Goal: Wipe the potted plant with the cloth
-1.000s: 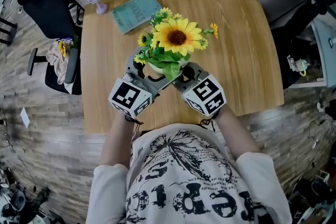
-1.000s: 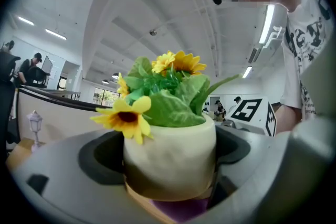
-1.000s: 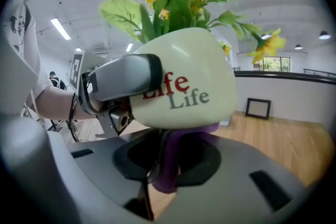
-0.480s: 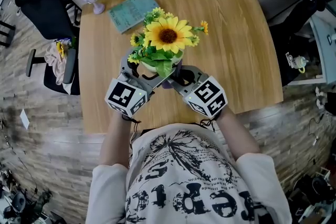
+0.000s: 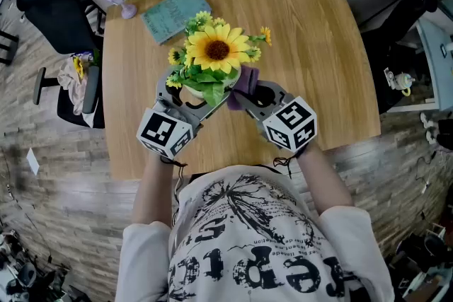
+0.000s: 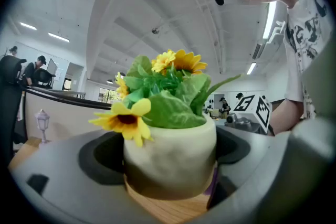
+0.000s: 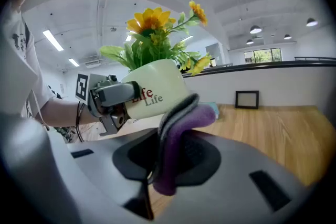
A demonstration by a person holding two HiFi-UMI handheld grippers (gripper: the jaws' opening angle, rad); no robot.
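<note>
1. Head view: potted plant [image 5: 214, 53], left of centre on the table [image 5: 318, 46], between both grippers. It sits slightly further toward the upper left of the frame than a second ago.
2. Left gripper [image 5: 192, 97]: jaws spread wide and clasped on either side of the white pot [image 6: 170, 157], which fills the gap between them. This hold is unchanged.
3. Right gripper [image 5: 248, 97]: jaws pressed together on a folded purple-grey cloth [image 5: 245, 81].
4. Change: the cloth was at the pot's lower front, under the leaves. It now lies at the pot's right flank, and the right gripper's marker cube has shifted right in the frame.
5. Right gripper view: the cloth's folded tip lies against or just beside the pot wall, below the red lettering. Contact cannot be confirmed.
6. Reading: a wiping stroke round the pot is probably under way. The far side and the leaves likely remain.
</note>
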